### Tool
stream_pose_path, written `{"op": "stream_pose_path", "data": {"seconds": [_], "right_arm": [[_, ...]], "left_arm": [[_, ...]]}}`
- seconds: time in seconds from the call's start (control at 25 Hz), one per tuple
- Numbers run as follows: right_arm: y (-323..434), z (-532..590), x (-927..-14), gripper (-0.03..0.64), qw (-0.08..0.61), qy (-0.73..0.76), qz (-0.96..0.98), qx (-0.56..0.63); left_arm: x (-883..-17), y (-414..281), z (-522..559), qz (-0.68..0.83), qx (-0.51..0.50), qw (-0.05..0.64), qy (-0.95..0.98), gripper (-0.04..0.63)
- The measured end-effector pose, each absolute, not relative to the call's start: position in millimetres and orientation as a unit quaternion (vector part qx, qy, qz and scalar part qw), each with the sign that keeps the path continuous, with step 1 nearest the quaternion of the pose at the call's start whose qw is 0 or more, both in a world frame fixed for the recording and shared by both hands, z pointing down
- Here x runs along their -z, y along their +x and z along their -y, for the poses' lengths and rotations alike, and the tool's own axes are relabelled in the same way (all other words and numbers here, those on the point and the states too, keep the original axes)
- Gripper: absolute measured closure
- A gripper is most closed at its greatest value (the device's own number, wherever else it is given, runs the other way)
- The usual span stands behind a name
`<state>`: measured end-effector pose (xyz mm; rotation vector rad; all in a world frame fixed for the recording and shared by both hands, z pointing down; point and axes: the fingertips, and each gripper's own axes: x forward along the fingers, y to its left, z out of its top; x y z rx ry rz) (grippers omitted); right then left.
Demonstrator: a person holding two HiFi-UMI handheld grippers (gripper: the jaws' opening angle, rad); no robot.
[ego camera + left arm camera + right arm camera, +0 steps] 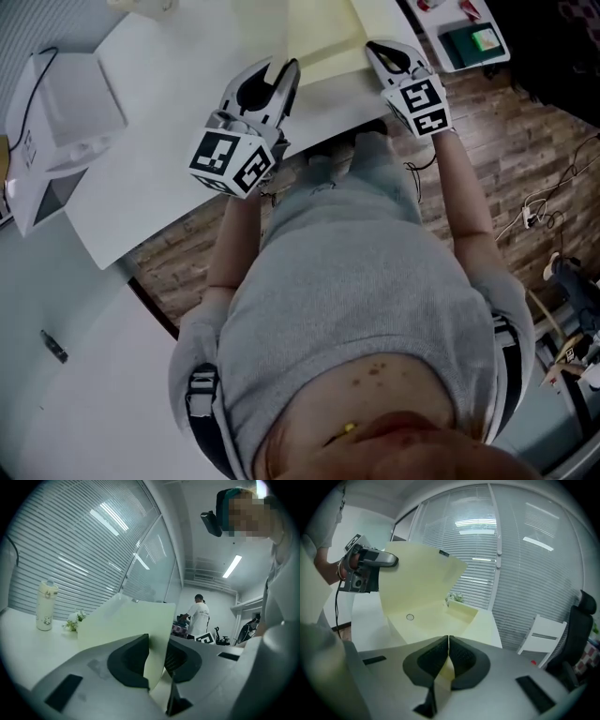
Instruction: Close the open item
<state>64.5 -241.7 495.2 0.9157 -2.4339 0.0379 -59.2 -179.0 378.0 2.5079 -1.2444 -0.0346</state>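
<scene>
left gripper (281, 67), 11 o'clock: we see it pinched narrowly on the raised lid (126, 620) | right gripper (375, 47), 1 o'clock: clamped tight on a flap (443, 677) | pale yellow box (309, 28): 12 o'clock on the table (159, 141)

**Pale yellow case** (423, 590): thin, smooth, matt sheet; whether card or plastic cannot be told.
**Desk** (159, 178): smooth white top with a low sheen.
**Floor** (487, 122): matt planks with a wood grain.
**Left gripper** (284, 66) and **right gripper** (382, 47): smooth pale moulded plastic shells. The jaws are lined with black, finely ribbed, rubbery pads (427, 660).
**Sweater** (366, 309): soft grey knitted cloth.
</scene>
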Motion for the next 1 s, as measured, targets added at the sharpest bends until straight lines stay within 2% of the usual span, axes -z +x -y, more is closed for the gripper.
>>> {"op": "stream_pose_path", "data": {"seconds": [0.4, 0.56, 1.0], "right_arm": [[61.1, 240.8, -496.2, 0.551, 0.258, 0.325, 0.909, -0.045], [62.2, 240.2, -495.0, 0.551, 0.260, 0.315, 0.912, -0.023], [62.1, 233.3, -493.4, 0.549, 0.239, 0.293, 0.926, -0.013]], "left_arm": [[-405.5, 1.1, 202.3, 0.435, -0.034, 0.186, 0.880, 0.527], [-420.1, 24.2, 212.3, 0.433, -0.065, 0.192, 0.878, 0.522], [-452.4, 48.6, 225.5, 0.417, -0.125, 0.227, 0.871, 0.515]]}}
